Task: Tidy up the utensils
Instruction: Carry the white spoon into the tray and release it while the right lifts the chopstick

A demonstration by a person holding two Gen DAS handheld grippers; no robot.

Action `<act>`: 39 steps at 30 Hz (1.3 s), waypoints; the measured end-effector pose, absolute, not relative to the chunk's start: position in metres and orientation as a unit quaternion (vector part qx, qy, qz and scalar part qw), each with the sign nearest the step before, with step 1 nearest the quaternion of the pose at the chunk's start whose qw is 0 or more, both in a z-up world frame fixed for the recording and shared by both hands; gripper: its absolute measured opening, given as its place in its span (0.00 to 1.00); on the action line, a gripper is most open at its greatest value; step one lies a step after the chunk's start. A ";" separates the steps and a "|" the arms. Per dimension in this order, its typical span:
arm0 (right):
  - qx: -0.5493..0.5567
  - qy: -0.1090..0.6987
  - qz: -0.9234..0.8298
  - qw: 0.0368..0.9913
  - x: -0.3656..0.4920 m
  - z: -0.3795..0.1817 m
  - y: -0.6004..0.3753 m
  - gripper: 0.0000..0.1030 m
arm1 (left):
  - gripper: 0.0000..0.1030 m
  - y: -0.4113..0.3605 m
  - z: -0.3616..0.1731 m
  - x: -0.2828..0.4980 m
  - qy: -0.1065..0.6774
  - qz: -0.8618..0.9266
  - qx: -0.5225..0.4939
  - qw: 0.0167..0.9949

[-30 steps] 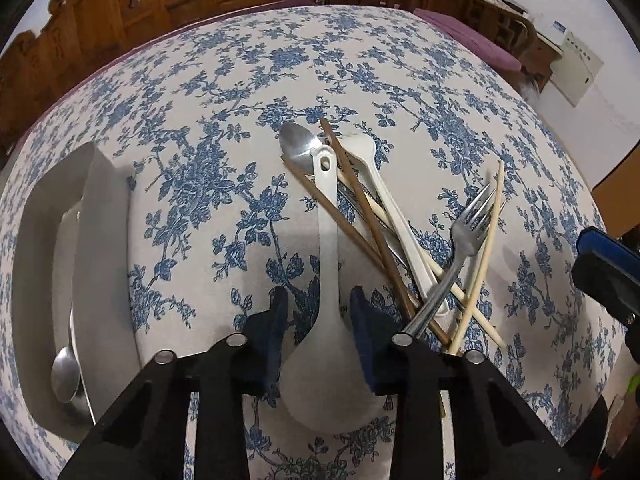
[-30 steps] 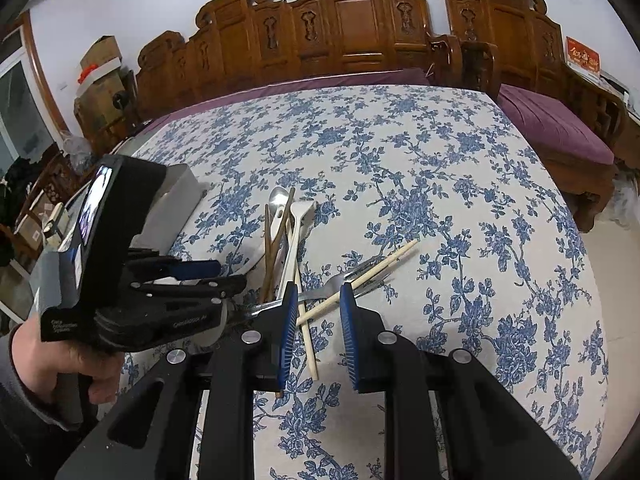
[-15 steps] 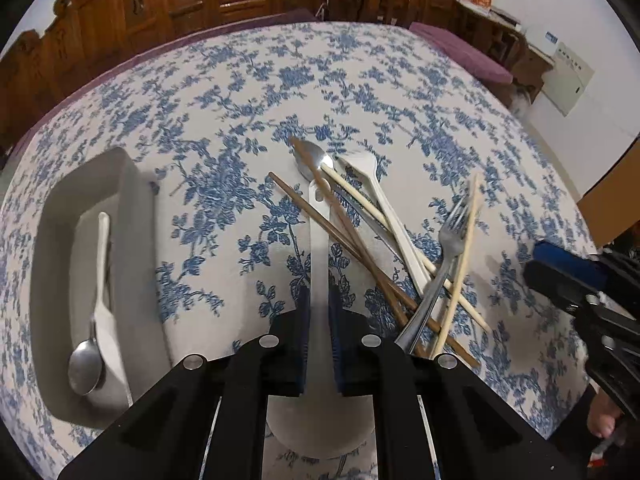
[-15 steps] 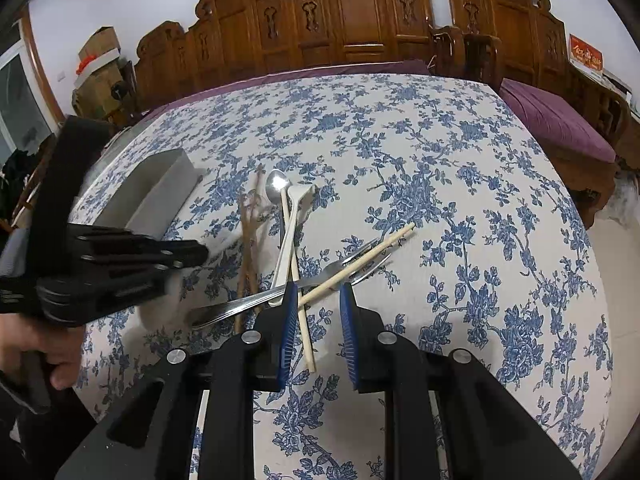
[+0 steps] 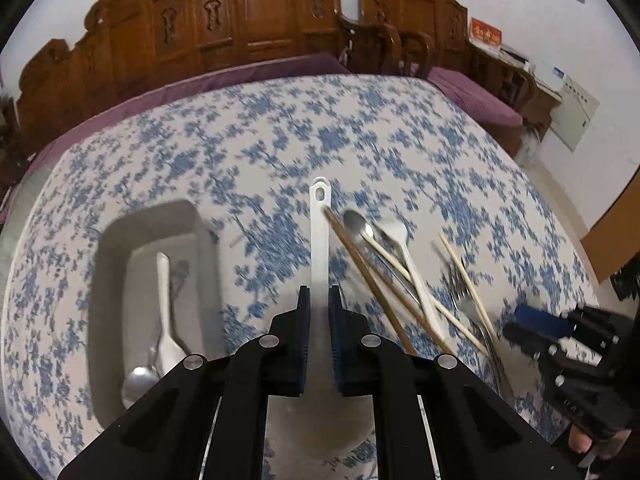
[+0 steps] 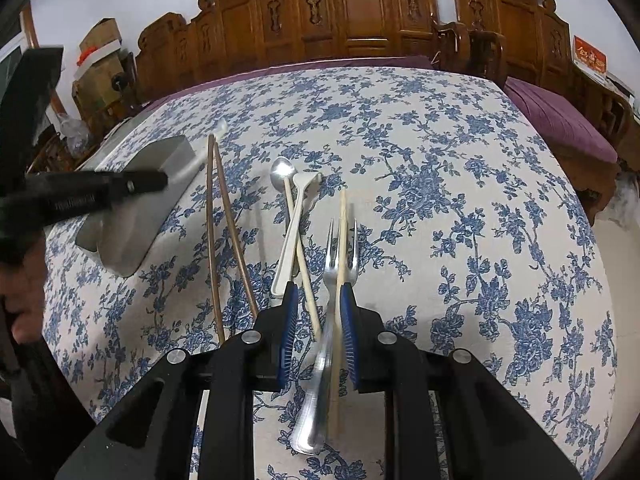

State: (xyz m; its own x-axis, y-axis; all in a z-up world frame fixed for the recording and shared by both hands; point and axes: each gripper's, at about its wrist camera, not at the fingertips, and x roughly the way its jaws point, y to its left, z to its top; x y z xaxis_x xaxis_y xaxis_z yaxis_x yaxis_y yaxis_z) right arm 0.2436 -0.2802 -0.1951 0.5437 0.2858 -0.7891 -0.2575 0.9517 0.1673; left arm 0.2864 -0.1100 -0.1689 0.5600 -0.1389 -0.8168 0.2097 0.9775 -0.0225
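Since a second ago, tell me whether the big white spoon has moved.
Yes. The big white spoon, clamped in the left tongs, has lifted off the utensil pile and swung left toward the grey tray.

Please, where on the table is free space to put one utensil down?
Bare cloth lies right of the fork, toward the table edge, and beyond the metal spoon. Crowded: from brown chopsticks to fork, beside the tray.

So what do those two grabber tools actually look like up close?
Both look alike. The left gripper and right gripper have chunky black plastic bodies with triangular cut-outs and round silver bolt heads. Each ends in two flat fingers faced with ribbed blue pads. Seen from the side, the left one carries small white lettering, too blurred to read. No cables show.
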 end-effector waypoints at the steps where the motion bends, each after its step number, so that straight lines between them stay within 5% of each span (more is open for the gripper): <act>1: 0.015 0.453 0.157 0.878 0.243 -0.196 -0.279 0.23 | 0.08 -0.107 -0.165 0.287 0.453 -0.095 0.039 0.886; 27: -0.085 0.480 0.189 0.853 0.249 -0.237 -0.220 0.22 | 0.08 -0.062 -0.134 0.240 0.426 -0.106 0.026 0.898; 31: -0.118 0.481 0.191 0.848 0.250 -0.238 -0.208 0.06 | 0.08 -0.057 -0.129 0.234 0.421 -0.105 0.026 0.901; 39: -0.107 0.470 0.180 0.857 0.246 -0.227 -0.207 0.06 | 0.08 -0.038 -0.126 0.232 0.418 -0.090 0.027 0.904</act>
